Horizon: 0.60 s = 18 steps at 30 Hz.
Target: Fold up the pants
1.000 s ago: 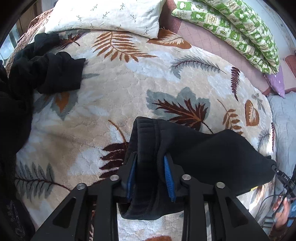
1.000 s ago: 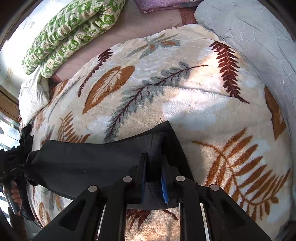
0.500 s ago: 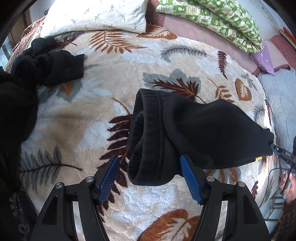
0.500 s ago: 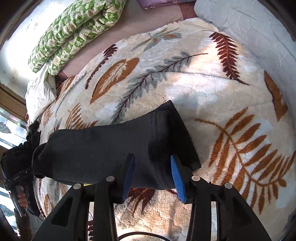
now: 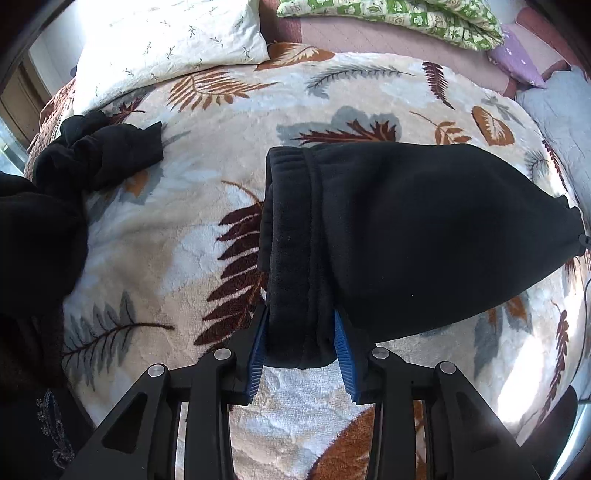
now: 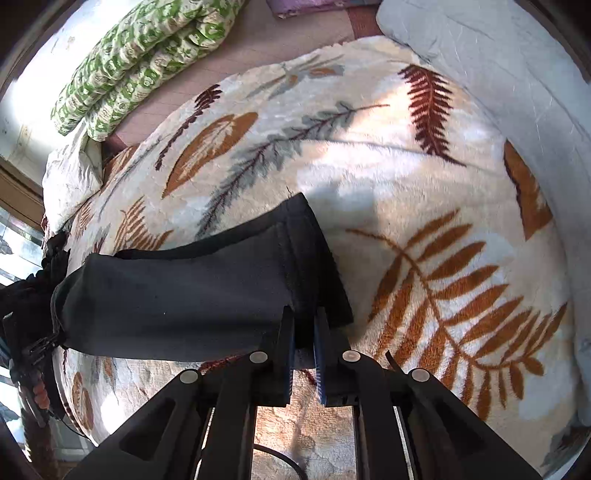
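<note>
Black fleece pants lie folded lengthwise on a leaf-patterned blanket. In the left wrist view my left gripper is shut on the near corner of the waistband end. In the right wrist view the pants stretch to the left, and my right gripper is shut on the near corner of the hem end. The pants sag a little between the two grippers.
More black clothes lie heaped at the blanket's left edge. A white pillow and a green patterned quilt sit at the far side. A grey cover borders the blanket on the right.
Both grippers were shut on the pants a second ago, opened and drew back half a second ago, and have now closed again on the near corners of the waistband and hem.
</note>
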Each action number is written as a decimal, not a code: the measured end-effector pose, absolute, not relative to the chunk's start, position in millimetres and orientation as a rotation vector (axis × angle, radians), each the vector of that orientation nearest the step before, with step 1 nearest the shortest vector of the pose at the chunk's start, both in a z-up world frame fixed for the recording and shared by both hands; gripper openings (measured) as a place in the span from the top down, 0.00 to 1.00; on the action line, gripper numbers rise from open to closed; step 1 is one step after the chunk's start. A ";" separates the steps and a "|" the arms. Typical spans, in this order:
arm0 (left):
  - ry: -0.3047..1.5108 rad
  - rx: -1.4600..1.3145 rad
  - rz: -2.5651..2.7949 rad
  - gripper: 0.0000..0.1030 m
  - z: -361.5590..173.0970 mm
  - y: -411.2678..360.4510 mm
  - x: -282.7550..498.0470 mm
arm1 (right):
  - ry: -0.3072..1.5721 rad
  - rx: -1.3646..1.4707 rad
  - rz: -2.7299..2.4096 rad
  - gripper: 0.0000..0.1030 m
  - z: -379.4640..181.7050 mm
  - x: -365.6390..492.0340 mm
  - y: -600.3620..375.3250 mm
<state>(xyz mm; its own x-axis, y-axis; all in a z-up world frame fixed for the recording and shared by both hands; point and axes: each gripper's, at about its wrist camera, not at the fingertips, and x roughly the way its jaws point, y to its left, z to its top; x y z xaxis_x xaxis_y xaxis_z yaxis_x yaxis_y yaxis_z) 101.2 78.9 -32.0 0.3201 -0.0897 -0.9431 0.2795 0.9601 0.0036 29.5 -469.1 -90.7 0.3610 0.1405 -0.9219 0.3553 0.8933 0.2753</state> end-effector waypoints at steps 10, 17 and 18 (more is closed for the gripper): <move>1.137 0.024 -0.297 0.41 20.9 111.6 106.6 | 1.060 0.592 -0.125 0.54 -47.8 25.0 -483.5; 1.194 -0.007 -0.222 0.39 12.9 100.6 156.0 | 1.106 0.570 -0.163 0.49 -61.4 63.5 -479.6; 1.211 -0.009 -0.219 0.39 8.0 96.0 162.9 | 1.120 0.560 -0.170 0.49 -66.2 67.6 -477.2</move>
<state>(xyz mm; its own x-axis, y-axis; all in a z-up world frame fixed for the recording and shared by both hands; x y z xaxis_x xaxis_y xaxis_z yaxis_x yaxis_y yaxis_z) 162.9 96.0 8.0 0.3335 -0.1722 -0.9269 0.1630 0.9789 -0.1232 67.6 -477.2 -66.2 0.4394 0.1453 -0.8865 0.4022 0.8505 0.3388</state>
